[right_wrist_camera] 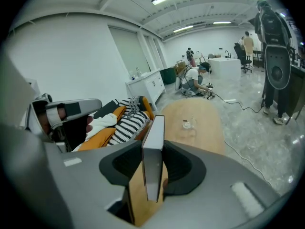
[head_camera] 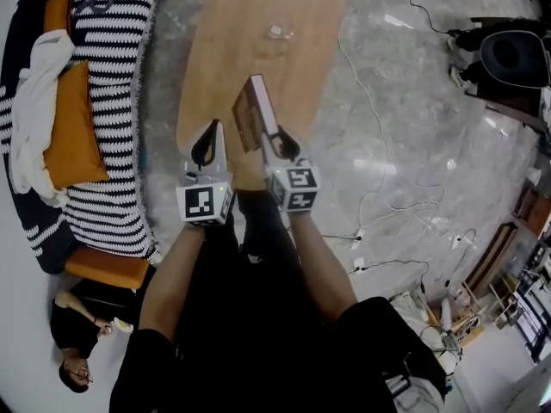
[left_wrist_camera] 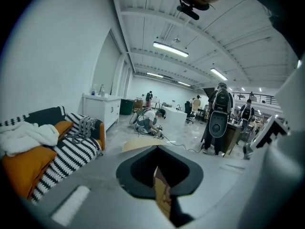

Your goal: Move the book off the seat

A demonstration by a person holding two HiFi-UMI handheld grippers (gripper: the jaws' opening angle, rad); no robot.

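My right gripper (head_camera: 277, 140) is shut on a book (head_camera: 256, 110) with a brown cover and a white page edge. The book stands on edge over the near end of an oval wooden table (head_camera: 258, 24). In the right gripper view the book (right_wrist_camera: 153, 151) rises upright between the two black pads of the right gripper (right_wrist_camera: 153, 173), which press on its covers. My left gripper (head_camera: 210, 143) hovers just left of the book with its jaws together and nothing in them. In the left gripper view the left gripper (left_wrist_camera: 159, 163) shows only a brown sliver behind its pads. The seat, a sofa (head_camera: 108, 119), lies to the left.
The sofa carries a black-and-white striped blanket (head_camera: 112, 41), orange cushions (head_camera: 73, 136) and a white cloth (head_camera: 34, 101). A small glass dish (head_camera: 280, 31) sits on the table's far half. Cables (head_camera: 379, 144) trail over the marble floor. A person (head_camera: 77, 334) sits at lower left.
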